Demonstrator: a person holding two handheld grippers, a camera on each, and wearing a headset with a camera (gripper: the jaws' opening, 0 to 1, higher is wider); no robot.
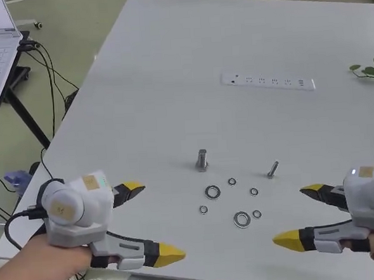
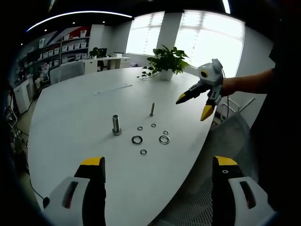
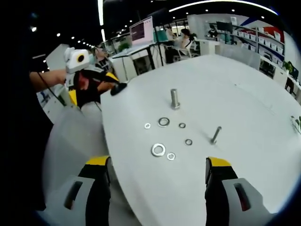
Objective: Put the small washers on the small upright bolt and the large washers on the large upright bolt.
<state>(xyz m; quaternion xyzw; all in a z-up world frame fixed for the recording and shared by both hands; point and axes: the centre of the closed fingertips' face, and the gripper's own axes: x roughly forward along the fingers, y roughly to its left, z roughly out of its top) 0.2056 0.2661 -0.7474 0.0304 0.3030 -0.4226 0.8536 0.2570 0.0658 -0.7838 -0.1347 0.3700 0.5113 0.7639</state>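
Six washers lie loose on the white table [image 1: 171, 84] and none is on either bolt yet, so the whole job is left to do: two large washers [image 1: 212, 192] and four small washers [image 1: 254, 192], as best the small ones can be counted at this size. They are scattered between the two grippers, ahead of both sets of jaws and well apart from the tips. The large upright bolt [image 1: 202, 160] stands just beyond the scatter, nearer the left gripper [image 1: 151, 221]. The small bolt [image 1: 273, 169] stands beyond it on the side of the right gripper [image 1: 298, 214] and seems to lean a little. Both grippers have their jaws spread wide and carry nothing. By my judgement the first pick could be any washer, matched by size to its bolt
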